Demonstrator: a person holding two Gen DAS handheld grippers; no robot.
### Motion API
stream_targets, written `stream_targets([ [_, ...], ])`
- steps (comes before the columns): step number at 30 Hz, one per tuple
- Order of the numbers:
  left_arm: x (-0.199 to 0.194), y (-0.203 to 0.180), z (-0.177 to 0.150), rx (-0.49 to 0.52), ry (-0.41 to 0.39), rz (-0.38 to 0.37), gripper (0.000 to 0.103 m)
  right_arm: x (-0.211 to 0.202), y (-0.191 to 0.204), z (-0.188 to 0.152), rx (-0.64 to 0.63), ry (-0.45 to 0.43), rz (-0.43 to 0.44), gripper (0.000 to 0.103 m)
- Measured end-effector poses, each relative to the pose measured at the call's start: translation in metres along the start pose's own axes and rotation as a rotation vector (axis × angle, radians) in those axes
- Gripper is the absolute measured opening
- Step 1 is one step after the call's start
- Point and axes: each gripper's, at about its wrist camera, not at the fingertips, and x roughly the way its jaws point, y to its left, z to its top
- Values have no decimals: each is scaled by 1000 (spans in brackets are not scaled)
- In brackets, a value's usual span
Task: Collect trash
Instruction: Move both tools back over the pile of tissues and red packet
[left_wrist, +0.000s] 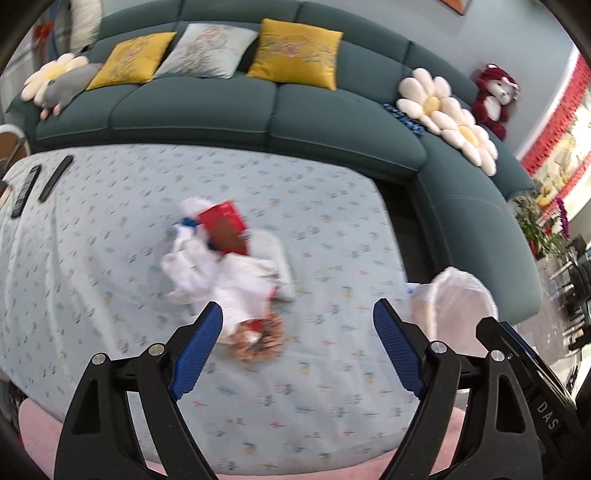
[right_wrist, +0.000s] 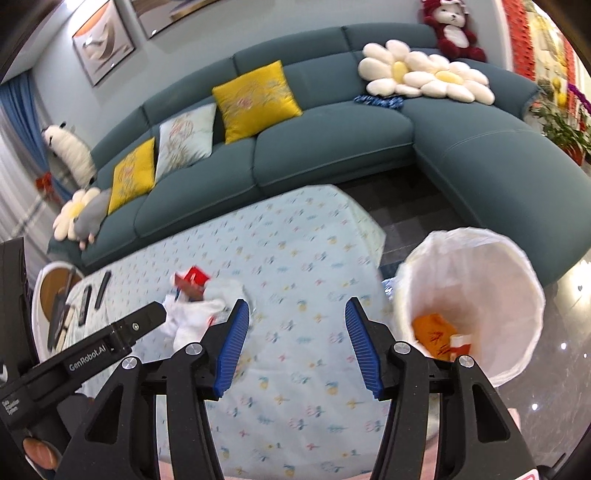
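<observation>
A heap of trash lies on the table's blue flowered cloth (left_wrist: 110, 236): crumpled white paper (left_wrist: 199, 266), a red and brown packet (left_wrist: 225, 227), and a round orange-brown wrapper (left_wrist: 258, 341). My left gripper (left_wrist: 297, 317) is open and empty, just above and right of the heap's near end. In the right wrist view the heap (right_wrist: 199, 299) lies left of my right gripper (right_wrist: 295, 314), which is open and empty over the cloth. A white-lined trash bin (right_wrist: 509, 280) stands off the table's right end, holding an orange wrapper (right_wrist: 434, 332). The bin also shows in the left wrist view (left_wrist: 461, 302).
Two black remotes (left_wrist: 55, 177) lie at the table's far left. A teal corner sofa (left_wrist: 229, 107) with yellow cushions and flower pillows runs behind and to the right. A round tray (right_wrist: 55, 288) sits left of the table. Potted plants (left_wrist: 543, 225) stand at the right.
</observation>
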Motion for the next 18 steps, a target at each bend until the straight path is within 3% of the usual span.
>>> stream_targets([
  [11,27,69,-18,-47,69,120,80,64,54,-43,-93,149,12,53],
  [18,53,81,-16,-45,118,97,79,113,74,-57,-114,234,-3,53],
])
